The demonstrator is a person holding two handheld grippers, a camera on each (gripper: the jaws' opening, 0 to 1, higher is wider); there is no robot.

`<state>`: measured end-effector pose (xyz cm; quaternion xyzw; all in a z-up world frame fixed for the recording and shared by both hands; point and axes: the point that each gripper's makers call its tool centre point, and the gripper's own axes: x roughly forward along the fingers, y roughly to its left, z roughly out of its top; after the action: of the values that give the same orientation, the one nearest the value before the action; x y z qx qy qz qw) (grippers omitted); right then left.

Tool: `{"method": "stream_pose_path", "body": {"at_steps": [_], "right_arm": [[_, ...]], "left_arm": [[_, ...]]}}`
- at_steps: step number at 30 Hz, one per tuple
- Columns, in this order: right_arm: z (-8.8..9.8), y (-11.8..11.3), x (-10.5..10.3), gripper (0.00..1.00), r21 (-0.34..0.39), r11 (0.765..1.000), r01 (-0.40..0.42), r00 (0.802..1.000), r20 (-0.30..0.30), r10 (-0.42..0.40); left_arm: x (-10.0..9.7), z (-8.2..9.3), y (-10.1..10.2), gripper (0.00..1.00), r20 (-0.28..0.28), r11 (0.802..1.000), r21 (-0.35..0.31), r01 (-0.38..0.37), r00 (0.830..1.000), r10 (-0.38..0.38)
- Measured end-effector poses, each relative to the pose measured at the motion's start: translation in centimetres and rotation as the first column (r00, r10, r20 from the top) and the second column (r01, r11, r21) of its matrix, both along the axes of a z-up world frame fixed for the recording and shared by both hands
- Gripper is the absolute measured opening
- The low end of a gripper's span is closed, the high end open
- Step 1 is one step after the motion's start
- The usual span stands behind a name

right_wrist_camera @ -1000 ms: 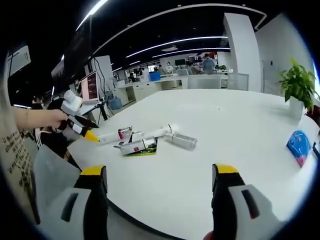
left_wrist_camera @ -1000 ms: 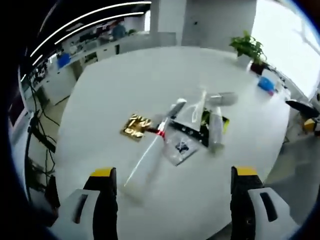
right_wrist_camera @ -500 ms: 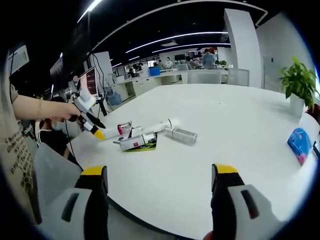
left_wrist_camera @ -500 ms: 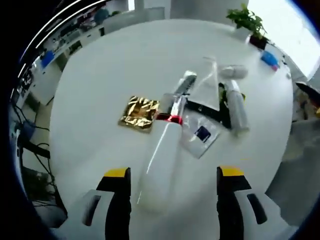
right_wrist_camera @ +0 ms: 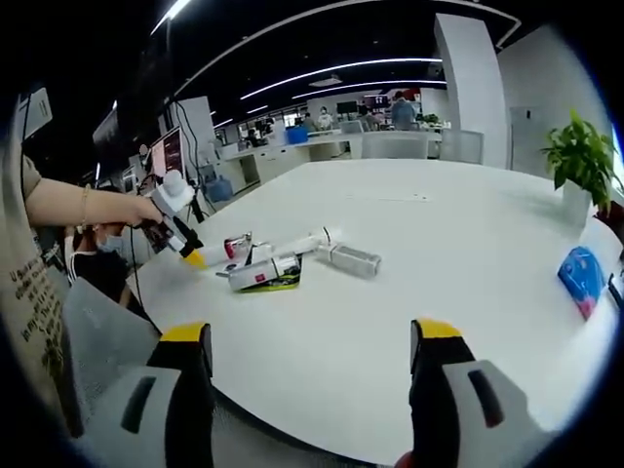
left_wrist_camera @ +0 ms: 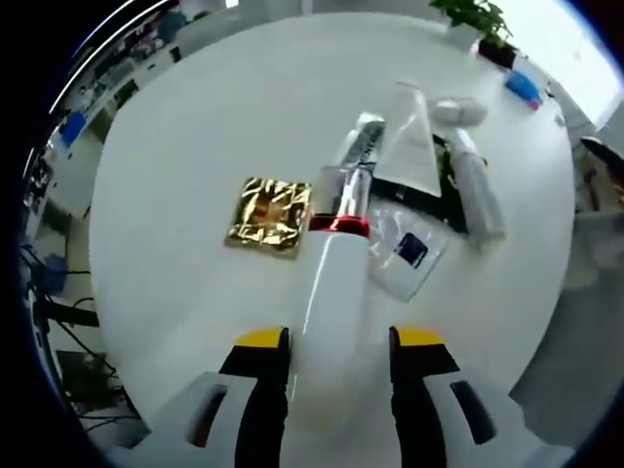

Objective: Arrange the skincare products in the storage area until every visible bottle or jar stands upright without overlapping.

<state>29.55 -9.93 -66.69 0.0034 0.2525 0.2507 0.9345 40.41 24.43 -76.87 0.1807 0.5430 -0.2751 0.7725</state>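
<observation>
A long white bottle (left_wrist_camera: pixel 334 292) with a red band lies flat on the white round table (left_wrist_camera: pixel 195 127), its base between the jaws of my left gripper (left_wrist_camera: pixel 339 341). The jaws stand close on either side of it with thin gaps, still open. Past it lie a silver-capped tube (left_wrist_camera: pixel 359 146), a grey-white bottle (left_wrist_camera: pixel 478 195), a small bottle (left_wrist_camera: pixel 458 112) and a black-green box (left_wrist_camera: pixel 429 195), all lying down and overlapping. In the right gripper view the same cluster (right_wrist_camera: pixel 283 268) sits at the left, and a hand holds the left gripper (right_wrist_camera: pixel 180 242) against it. My right gripper (right_wrist_camera: pixel 310 341) hangs open above bare table.
A gold foil packet (left_wrist_camera: pixel 268 214) and a clear sachet (left_wrist_camera: pixel 405 258) lie beside the white bottle. A potted plant (right_wrist_camera: pixel 580 156) and a blue packet (right_wrist_camera: pixel 580 278) are at the far right of the table. Desks, monitors and people fill the room behind.
The left gripper has come down and forward over the white bottle, and its jaws have narrowed around the bottle's base. The right gripper has barely moved.
</observation>
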Motion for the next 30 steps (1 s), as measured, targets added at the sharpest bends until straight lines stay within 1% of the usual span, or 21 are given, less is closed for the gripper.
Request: {"method": "stream_pose_path", "body": {"at_steps": [4, 14, 16, 20, 25, 26, 30], "right_arm": [[0.0, 0.0, 0.0, 0.84, -0.002, 1.0, 0.003, 1.0, 0.001, -0.003], [0.1, -0.1, 0.0, 0.83, -0.003, 1.0, 0.015, 1.0, 0.004, -0.015], [0.1, -0.1, 0.0, 0.83, -0.004, 1.0, 0.015, 1.0, 0.004, -0.014], [0.0, 0.0, 0.0, 0.83, -0.008, 1.0, 0.012, 1.0, 0.002, -0.012], [0.0, 0.0, 0.0, 0.82, -0.008, 1.0, 0.011, 1.0, 0.004, -0.011], [0.1, 0.0, 0.0, 0.82, -0.007, 1.0, 0.011, 1.0, 0.005, -0.011], [0.1, 0.0, 0.0, 0.82, -0.003, 1.0, 0.011, 1.0, 0.008, -0.011]], "left_arm": [[0.1, -0.6, 0.2, 0.35, -0.024, 1.0, 0.019, 0.022, 0.999, -0.021], [0.3, -1.4, 0.7, 0.3, -0.053, 0.996, 0.065, 0.067, 0.997, -0.064], [0.5, -1.4, 0.7, 0.28, -0.058, 0.996, 0.065, 0.061, 0.997, -0.057], [0.5, -1.4, 0.8, 0.27, -0.067, 0.995, 0.067, 0.071, 0.996, -0.067], [0.5, -1.4, 0.8, 0.26, -0.069, 0.996, 0.067, 0.066, 0.996, -0.061], [0.5, -1.4, 0.8, 0.26, -0.067, 0.996, 0.066, 0.055, 0.996, -0.051], [0.5, -1.3, 0.8, 0.25, -0.051, 0.996, 0.071, 0.058, 0.997, -0.055]]}}
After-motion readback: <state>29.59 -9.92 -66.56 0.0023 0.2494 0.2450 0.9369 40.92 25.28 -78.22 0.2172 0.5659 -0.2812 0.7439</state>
